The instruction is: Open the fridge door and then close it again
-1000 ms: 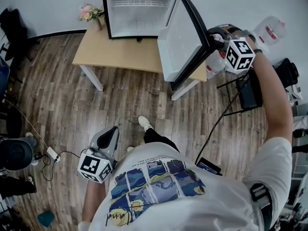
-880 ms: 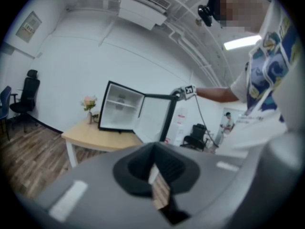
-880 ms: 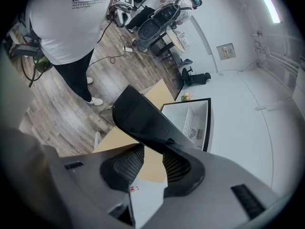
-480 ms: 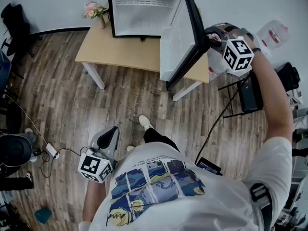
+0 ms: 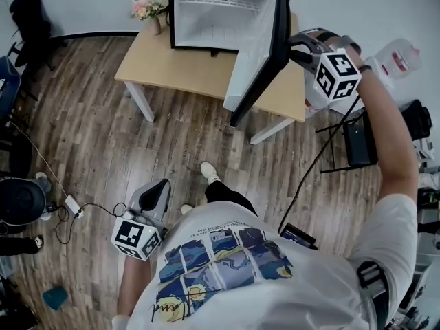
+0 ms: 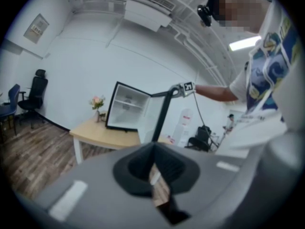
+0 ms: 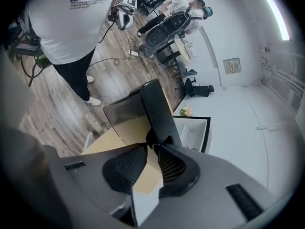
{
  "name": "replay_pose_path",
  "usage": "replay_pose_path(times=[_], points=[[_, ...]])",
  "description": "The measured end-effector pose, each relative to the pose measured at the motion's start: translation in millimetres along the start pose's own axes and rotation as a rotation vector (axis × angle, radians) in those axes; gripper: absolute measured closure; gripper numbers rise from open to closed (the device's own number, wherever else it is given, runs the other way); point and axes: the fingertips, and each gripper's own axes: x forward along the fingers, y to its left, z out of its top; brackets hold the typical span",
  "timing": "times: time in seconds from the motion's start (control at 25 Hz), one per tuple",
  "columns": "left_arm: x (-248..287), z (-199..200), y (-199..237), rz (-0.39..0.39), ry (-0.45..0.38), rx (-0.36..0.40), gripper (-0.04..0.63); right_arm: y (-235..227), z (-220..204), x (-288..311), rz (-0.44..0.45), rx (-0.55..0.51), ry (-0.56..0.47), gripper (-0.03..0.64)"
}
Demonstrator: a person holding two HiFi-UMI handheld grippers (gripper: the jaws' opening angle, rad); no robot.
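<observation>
Fridge [image 5: 220,12] stands on a light wooden table [image 5: 179,71] over plank floor [image 5: 89,157] by a white wall [image 5: 82,2], door [image 5: 251,60] half open; right gripper [image 5: 292,41] pinches the door's edge, left gripper [image 5: 158,190] hangs low, jaws together, empty.

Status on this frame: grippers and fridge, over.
Right gripper jaws shut on fridge door edge, door open. Left gripper shut, empty, low at side. Nothing seen blocking door's swing.

Wooden table [image 5: 180,71] on plank floor [image 5: 103,158]; carries open fridge [image 5: 220,12], flower vase [image 5: 148,11].
</observation>
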Motion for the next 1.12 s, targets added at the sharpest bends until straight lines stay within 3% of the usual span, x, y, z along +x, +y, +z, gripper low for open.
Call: replay_pose_path(times=[0.52,1.12], points=[[-23,-5,15,0.095,-0.016,-0.028,0.588,-35,32,25,0.006,-0.04,-0.04,0.566],[-15,8,34,0.166,-0.023,-0.044,0.588,-69,55,48,0.033,-0.052,-0.113,0.574]])
